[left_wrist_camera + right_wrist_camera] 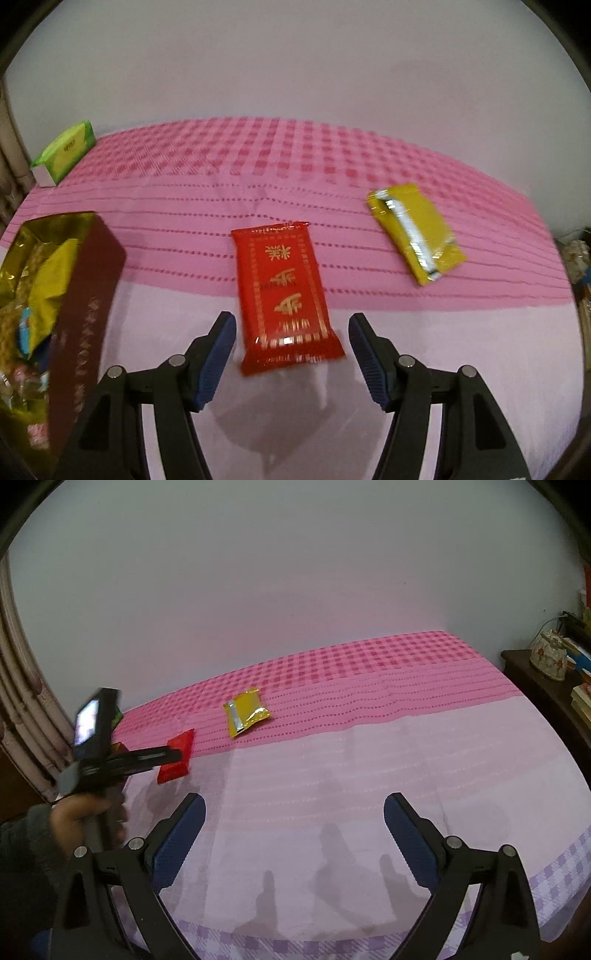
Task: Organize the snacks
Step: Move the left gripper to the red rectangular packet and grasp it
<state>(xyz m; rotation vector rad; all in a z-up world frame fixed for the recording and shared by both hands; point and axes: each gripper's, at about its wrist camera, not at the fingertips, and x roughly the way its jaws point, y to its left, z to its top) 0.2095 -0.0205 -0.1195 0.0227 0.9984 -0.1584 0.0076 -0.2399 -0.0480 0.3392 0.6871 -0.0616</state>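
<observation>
A red snack packet point(286, 295) lies flat on the pink bedspread, its near end between the tips of my open left gripper point(291, 325). A yellow snack packet point(415, 230) lies to its right, apart. A dark red box point(79, 325) lined with gold foil stands at the left and holds several snacks. In the right wrist view the left gripper point(173, 755) reaches over the red packet point(177, 762), and the yellow packet point(245, 710) lies beyond. My right gripper point(293, 805) is open and empty above the bed's pale front part.
A green tissue pack point(64, 153) lies at the bed's far left by the wall. A dark nightstand point(543, 690) with a floral pot point(548, 655) and books stands right of the bed. Curtains point(22, 686) hang at the left.
</observation>
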